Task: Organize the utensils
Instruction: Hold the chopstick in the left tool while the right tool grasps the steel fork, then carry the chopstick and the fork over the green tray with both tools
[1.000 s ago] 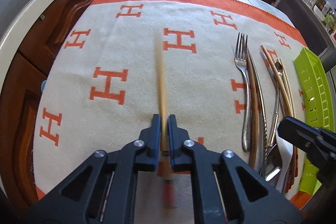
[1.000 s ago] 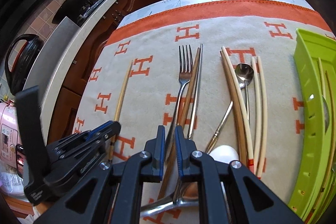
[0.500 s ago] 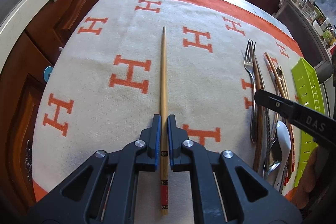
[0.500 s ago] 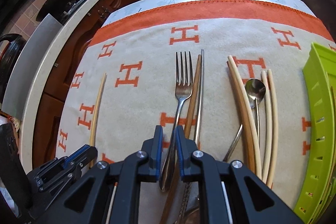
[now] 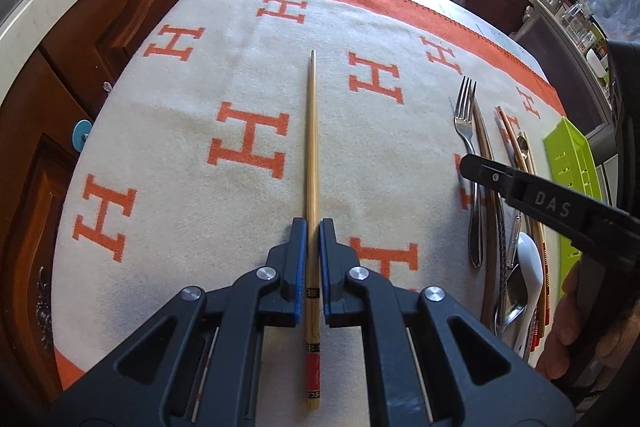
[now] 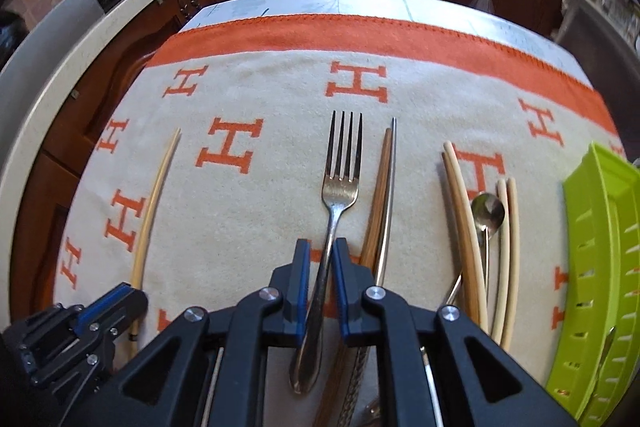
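My left gripper is shut on a wooden chopstick with a red end, which points straight ahead over the H-patterned cloth. My right gripper has its jaws close around the handle of a steel fork; whether they touch it is unclear. To the fork's right lie a brown and a steel chopstick, pale chopsticks and a small spoon. The left gripper's chopstick also shows in the right wrist view.
A green slotted utensil tray stands at the right edge of the cloth, also seen in the left wrist view. A white spoon lies among the utensils. Dark wooden cabinets and a curved counter edge ring the table.
The left gripper has pulled back along its chopstick and lifted its view. The right gripper has moved from the brown chopstick over to the fork's handle.
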`<act>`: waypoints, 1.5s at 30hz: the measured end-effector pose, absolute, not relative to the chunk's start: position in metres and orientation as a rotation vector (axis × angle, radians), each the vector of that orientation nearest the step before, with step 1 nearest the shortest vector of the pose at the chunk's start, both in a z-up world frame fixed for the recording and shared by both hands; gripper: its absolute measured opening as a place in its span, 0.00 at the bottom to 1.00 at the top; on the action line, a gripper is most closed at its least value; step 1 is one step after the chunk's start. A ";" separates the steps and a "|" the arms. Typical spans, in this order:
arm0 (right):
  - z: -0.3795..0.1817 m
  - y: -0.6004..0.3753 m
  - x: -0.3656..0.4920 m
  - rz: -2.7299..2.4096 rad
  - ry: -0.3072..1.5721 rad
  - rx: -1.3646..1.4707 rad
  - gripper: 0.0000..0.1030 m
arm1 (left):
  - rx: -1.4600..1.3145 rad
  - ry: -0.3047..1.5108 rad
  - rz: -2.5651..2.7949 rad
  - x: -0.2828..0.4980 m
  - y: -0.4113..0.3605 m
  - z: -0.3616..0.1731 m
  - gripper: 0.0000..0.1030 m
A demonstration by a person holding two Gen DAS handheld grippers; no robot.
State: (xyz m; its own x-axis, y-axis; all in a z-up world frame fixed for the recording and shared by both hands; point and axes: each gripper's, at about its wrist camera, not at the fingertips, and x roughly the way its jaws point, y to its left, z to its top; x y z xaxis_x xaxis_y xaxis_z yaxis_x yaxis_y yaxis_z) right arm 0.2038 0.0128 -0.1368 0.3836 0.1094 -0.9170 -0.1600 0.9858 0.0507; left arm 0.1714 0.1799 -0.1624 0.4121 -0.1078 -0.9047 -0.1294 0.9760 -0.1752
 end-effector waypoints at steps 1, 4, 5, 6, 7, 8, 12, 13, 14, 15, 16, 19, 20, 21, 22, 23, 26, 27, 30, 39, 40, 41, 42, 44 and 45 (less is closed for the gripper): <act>-0.137 0.015 0.204 0.168 1.158 -0.066 0.06 | -0.228 1.148 0.013 0.171 0.180 -0.162 0.04; -0.136 0.014 0.203 0.173 1.146 -0.059 0.04 | -0.205 1.143 0.010 0.172 0.177 -0.163 0.04; -0.135 0.010 0.203 0.183 1.149 -0.028 0.04 | -0.193 1.139 0.011 0.172 0.175 -0.163 0.04; -0.135 0.008 0.202 0.193 1.152 -0.002 0.04 | -0.185 1.135 0.012 0.172 0.174 -0.163 0.04; -0.134 0.004 0.201 0.206 1.154 0.028 0.04 | -0.176 1.131 0.013 0.172 0.173 -0.163 0.04; -0.132 0.001 0.200 0.213 1.153 0.054 0.04 | -0.171 1.130 0.015 0.172 0.172 -0.162 0.04; -0.122 -0.004 0.194 0.277 1.151 0.162 0.04 | -0.167 1.113 0.009 0.168 0.171 -0.156 0.04; -0.118 -0.004 0.191 0.293 1.149 0.185 0.04 | -0.168 1.106 0.009 0.166 0.171 -0.153 0.04; -0.113 -0.006 0.188 0.307 1.147 0.205 0.04 | -0.168 1.099 0.009 0.164 0.171 -0.149 0.04; -0.109 -0.007 0.184 0.317 1.143 0.217 0.04 | -0.170 1.093 0.009 0.163 0.171 -0.145 0.04; -0.104 -0.009 0.180 0.330 1.136 0.236 0.04 | -0.173 1.090 0.005 0.162 0.171 -0.142 0.04; -0.090 -0.018 0.169 0.358 1.118 0.282 0.04 | -0.186 1.076 -0.012 0.156 0.169 -0.127 0.04; -0.085 -0.022 0.165 0.364 1.109 0.294 0.04 | -0.189 1.072 -0.018 0.154 0.169 -0.123 0.04; -0.080 -0.027 0.159 0.368 1.098 0.304 0.04 | -0.193 1.069 -0.026 0.152 0.167 -0.117 0.04; -0.075 -0.032 0.154 0.369 1.087 0.312 0.04 | -0.197 1.064 -0.035 0.149 0.165 -0.112 0.04; -0.071 -0.039 0.149 0.368 1.075 0.321 0.04 | -0.197 1.058 -0.046 0.146 0.162 -0.105 0.04; -0.062 -0.059 0.135 0.359 1.050 0.349 0.04 | -0.200 1.047 -0.081 0.137 0.150 -0.089 0.04; -0.059 -0.068 0.130 0.352 1.042 0.360 0.04 | -0.201 1.045 -0.096 0.134 0.145 -0.084 0.04; -0.053 -0.100 0.114 0.321 1.019 0.396 0.04 | -0.199 1.038 -0.141 0.126 0.125 -0.071 0.04; -0.058 -0.194 0.078 0.165 0.989 0.448 0.04 | -0.158 1.043 -0.321 0.113 0.028 -0.042 0.04; -0.059 -0.202 0.076 0.149 0.989 0.449 0.04 | -0.152 1.048 -0.345 0.113 0.014 -0.041 0.04; -0.061 -0.210 0.075 0.134 0.990 0.447 0.04 | -0.147 1.052 -0.362 0.113 0.001 -0.040 0.04; -0.062 -0.218 0.073 0.121 0.992 0.440 0.04 | -0.141 1.057 -0.381 0.113 -0.012 -0.040 0.04; -0.065 -0.228 0.073 0.098 0.996 0.416 0.04 | -0.127 1.065 -0.407 0.115 -0.038 -0.041 0.04; -0.066 -0.233 0.072 0.088 0.998 0.406 0.04 | -0.123 1.074 -0.420 0.116 -0.051 -0.042 0.04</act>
State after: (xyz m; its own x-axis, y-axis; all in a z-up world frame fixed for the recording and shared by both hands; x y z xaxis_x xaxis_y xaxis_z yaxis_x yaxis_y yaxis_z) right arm 0.0723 -0.2325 -0.0665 0.5454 0.2553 -0.7984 0.1114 0.9220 0.3709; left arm 0.1163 -0.0506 -0.0424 0.4062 -0.3907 -0.8261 0.2729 0.9146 -0.2983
